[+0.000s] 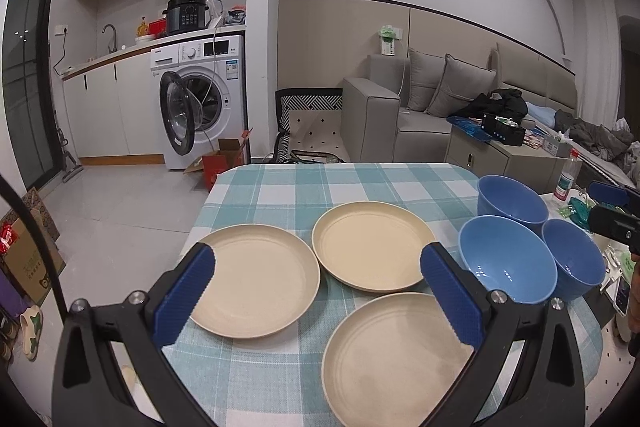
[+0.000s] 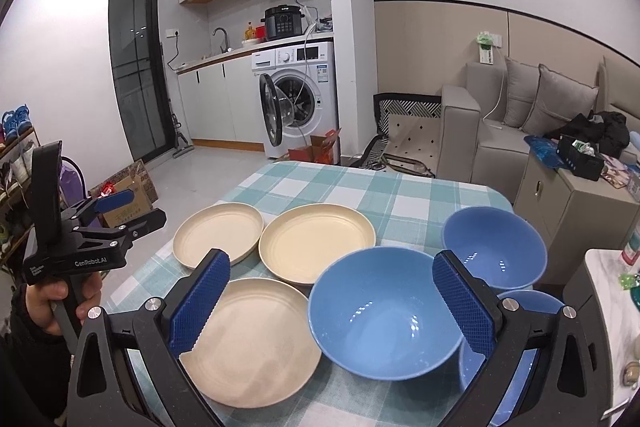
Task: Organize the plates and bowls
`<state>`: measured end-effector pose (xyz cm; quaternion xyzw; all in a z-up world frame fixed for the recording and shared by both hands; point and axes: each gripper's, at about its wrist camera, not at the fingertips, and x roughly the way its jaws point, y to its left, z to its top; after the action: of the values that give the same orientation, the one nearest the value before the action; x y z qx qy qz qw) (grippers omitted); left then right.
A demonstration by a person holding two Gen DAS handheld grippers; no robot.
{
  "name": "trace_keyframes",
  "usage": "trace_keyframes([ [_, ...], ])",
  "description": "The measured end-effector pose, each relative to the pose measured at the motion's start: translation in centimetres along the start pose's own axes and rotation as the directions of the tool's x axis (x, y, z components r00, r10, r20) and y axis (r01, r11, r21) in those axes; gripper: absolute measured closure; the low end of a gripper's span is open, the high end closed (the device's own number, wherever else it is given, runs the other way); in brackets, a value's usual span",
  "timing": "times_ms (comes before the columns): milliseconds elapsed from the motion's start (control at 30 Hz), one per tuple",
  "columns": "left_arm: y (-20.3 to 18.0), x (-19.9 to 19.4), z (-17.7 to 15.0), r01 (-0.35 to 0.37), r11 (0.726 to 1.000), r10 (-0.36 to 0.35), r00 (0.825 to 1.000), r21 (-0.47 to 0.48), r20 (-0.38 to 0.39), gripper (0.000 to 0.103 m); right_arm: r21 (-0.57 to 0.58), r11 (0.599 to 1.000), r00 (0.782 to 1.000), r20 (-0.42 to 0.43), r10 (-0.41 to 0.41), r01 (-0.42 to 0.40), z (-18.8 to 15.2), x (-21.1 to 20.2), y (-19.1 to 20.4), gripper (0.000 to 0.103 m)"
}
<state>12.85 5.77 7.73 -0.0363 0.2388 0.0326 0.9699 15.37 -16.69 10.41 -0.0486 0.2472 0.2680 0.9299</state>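
Cream plates and blue bowls lie spread on a table (image 1: 280, 187) covered in teal-and-white checked cloth. We hold the left gripper (image 1: 316, 291) above the near edge, its blue-padded fingers (image 1: 184, 295) spread wide and gripping nothing. Between its fingers we see three plates: the left plate (image 1: 256, 279) just ahead of the left finger, the far plate (image 1: 372, 247) ahead and toward the right finger, and the near plate (image 1: 396, 359) closest, partly hidden by the right finger. The plates sit close together; whether their rims touch we cannot tell.

We hold the right gripper (image 2: 332, 307) over the bowls, its fingers likewise spread and empty. The middle bowl (image 2: 384, 311) lies directly between its fingers. The far bowl (image 2: 494, 247) stands ahead, beyond the right finger, and the near bowl (image 2: 516, 359) is mostly hidden behind that finger. All three bowls stand upright, clustered to the right of the plates. At the left of the right wrist view, a hand (image 2: 44, 303) grips the handle of the left gripper.
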Motion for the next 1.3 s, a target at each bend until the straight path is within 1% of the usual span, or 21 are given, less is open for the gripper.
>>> trace_keyframes([
  [300,0.3,2.0,0.9,0.002,1.000,-0.002,1.000,-0.002,-0.012,0.000,-0.029,0.999,1.000,-0.006,0.031,-0.031,2.0,2.8,0.8,0.000],
  [533,0.0,2.7,1.9,0.008,1.000,-0.008,1.000,0.009,-0.018,0.000,0.004,1.000,0.999,-0.021,0.026,-0.026,4.1,4.7,-0.8,0.000],
  [600,-0.1,3.0,2.4,0.018,1.000,-0.018,1.000,0.013,-0.024,0.000,0.009,1.000,0.999,-0.031,0.022,-0.022,4.6,5.4,-1.3,0.000],
  [700,0.0,3.2,3.3,0.012,1.000,-0.011,1.000,0.023,-0.022,0.000,0.003,1.000,0.999,-0.042,0.015,-0.015,5.4,6.5,-1.8,0.000],
  [867,0.5,4.3,4.5,0.025,1.000,-0.025,0.999,0.002,-0.035,0.000,0.005,1.000,0.998,-0.064,0.018,-0.018,6.3,8.5,-2.8,0.000],
  [1033,0.4,5.6,4.8,0.028,1.000,-0.028,0.998,0.000,-0.049,0.000,0.015,1.000,0.994,-0.102,0.023,-0.022,6.7,10.8,-3.8,0.000],
  [1300,0.1,8.1,5.1,0.030,1.000,-0.030,0.996,0.006,-0.089,0.000,0.006,1.000,0.989,-0.143,0.018,-0.018,7.7,13.1,-4.6,0.000],
])
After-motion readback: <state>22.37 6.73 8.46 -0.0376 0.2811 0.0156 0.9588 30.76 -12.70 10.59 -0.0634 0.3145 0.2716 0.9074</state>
